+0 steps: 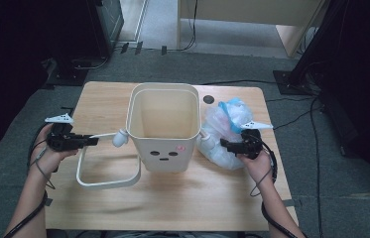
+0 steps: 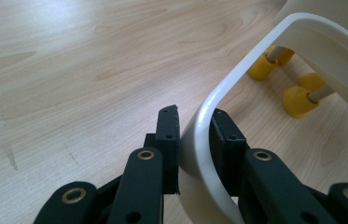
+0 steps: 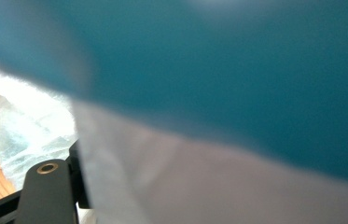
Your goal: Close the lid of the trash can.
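Left gripper view: my left claw [image 2: 194, 140] pinches the bin's ring [image 2: 199, 154]; I'd lift it level. My right claw [image 1: 228, 144] grips the bag [image 1: 219, 134].

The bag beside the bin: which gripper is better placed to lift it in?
Right. The right gripper is already at the bag, whose plastic lies against its jaws in the right gripper view. The left gripper is shut on the frame on the bin's far side.
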Demonstrator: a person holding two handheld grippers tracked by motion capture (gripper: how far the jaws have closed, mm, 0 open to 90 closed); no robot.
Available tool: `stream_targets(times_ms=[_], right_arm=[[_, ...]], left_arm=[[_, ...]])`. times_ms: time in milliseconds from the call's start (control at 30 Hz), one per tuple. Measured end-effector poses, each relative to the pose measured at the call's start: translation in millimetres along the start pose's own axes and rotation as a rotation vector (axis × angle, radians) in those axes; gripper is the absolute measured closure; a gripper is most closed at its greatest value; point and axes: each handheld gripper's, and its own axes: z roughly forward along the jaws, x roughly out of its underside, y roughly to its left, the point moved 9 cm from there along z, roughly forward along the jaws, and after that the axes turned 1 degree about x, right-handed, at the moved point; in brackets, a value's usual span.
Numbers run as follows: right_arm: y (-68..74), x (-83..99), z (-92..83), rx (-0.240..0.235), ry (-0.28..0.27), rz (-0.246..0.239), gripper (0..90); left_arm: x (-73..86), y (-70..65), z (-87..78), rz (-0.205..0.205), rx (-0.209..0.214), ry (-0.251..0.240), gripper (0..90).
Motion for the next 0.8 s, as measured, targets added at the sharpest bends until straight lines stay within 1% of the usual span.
stream_targets(times_ms=[67,100,133,233,267,300,333,367,567,800], right_arm=[[-0.1,0.2,0.4,-0.002,-0.001,0.002,26.4],[-0.2,0.2,1.3,-0.003,0.0,-0.005,26.4],[-0.2,-0.2,1.2,-0.004,0.0,-0.007,26.4],[0.5,-0.5,0.4,-0.002,0.0,-0.01,26.4],[0.5,-0.5,0.4,-0.002,0.0,-0.01,26.4],[0.5,-0.4,0.3,-0.003,0.0,-0.01,26.5],[0.5,-0.4,0.3,-0.003,0.0,-0.01,26.5],[0.0,-0.6,0.3,-0.004,0.001,-0.009,26.4],[0.4,-1.6,0.3,-0.001,0.0,-0.015,26.5],[0.0,-1.6,0.3,-0.001,-0.002,-0.015,26.5]], left_arm=[[-1.9,-0.4,-0.6,-0.002,0.0,-0.003,75.7],[-5.0,-1.9,-1.8,0.001,0.008,0.001,75.7],[-6.2,-1.7,-3.0,0.006,0.005,0.005,75.7],[-7.6,-0.6,-7.8,0.016,-0.001,0.029,75.7],[-7.6,-0.6,-7.8,0.016,-0.001,0.029,75.6],[-9.2,-1.0,-12.1,0.017,0.002,0.028,75.6],[-9.2,-1.0,-12.1,0.017,0.002,0.028,75.6],[-11.4,-1.6,-16.3,0.013,0.002,0.02,75.7],[-17.7,-0.8,-25.0,0.024,-0.021,0.005,75.6],[-21.9,-0.4,-34.4,0.036,-0.032,0.005,75.6]])
